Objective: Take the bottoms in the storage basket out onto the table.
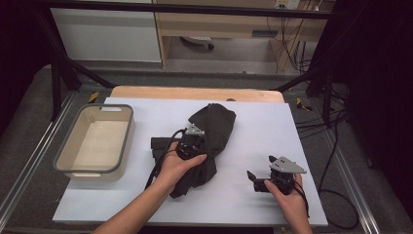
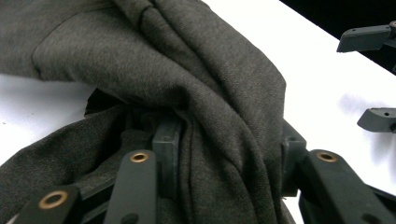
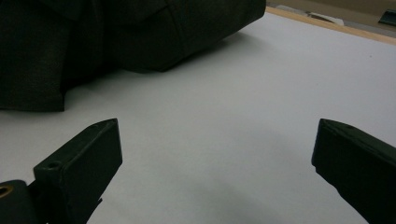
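Gripper in my left hand (image 1: 191, 145) was clenched on a bunched fold of the dark cloth (image 1: 214, 131), which lay crumpled mid-counter (image 1: 263, 126). Off to its right, my other gripper (image 1: 258, 181) rested on the bare white surface with jaws spread wide, apart from the cloth. A beige bin (image 1: 95, 139) stood at the far left.

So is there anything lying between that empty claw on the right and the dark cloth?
Nothing visible. The right gripper is open over bare white table sheet, and only that bare sheet lies between it and the dark cloth. The left gripper is already clamped on the cloth.
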The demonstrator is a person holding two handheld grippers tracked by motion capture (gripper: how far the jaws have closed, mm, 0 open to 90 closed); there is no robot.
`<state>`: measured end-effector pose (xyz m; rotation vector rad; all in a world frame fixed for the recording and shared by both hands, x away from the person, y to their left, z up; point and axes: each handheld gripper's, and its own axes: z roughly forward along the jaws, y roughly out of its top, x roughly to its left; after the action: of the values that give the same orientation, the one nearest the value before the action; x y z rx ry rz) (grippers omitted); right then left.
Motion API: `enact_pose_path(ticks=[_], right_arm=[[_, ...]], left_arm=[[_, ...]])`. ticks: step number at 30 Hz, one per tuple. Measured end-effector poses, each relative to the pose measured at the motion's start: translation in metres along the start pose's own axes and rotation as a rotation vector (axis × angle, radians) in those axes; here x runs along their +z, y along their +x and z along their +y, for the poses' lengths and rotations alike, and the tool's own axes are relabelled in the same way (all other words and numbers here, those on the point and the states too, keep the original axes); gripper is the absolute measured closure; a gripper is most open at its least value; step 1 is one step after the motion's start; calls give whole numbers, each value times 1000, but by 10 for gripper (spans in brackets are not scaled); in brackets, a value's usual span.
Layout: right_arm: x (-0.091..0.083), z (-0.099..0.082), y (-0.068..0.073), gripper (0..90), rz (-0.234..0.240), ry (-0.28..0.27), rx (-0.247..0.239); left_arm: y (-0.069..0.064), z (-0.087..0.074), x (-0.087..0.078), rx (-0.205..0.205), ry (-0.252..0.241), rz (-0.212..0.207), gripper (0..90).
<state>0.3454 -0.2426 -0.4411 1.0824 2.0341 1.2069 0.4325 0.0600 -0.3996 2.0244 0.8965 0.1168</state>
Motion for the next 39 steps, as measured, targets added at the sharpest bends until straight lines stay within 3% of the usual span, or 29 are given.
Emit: enact_pose_path(ticks=[8, 16, 28, 35, 39], right_arm=[[0, 0, 1, 24, 1, 4, -4], [0, 0, 1, 24, 3, 4, -8], [1, 0, 2, 24, 4, 7, -10], [0, 0, 2, 24, 3, 5, -6], [0, 0, 1, 24, 3, 5, -6]], left_arm=[[11, 2, -3, -94, -37, -13, 347], [15, 2, -2, -101, -44, -9, 324], [12, 0, 0, -78, -28, -19, 319], [8, -2, 1, -29, -19, 8, 457], [9, -3, 0, -24, -19, 12, 561]])
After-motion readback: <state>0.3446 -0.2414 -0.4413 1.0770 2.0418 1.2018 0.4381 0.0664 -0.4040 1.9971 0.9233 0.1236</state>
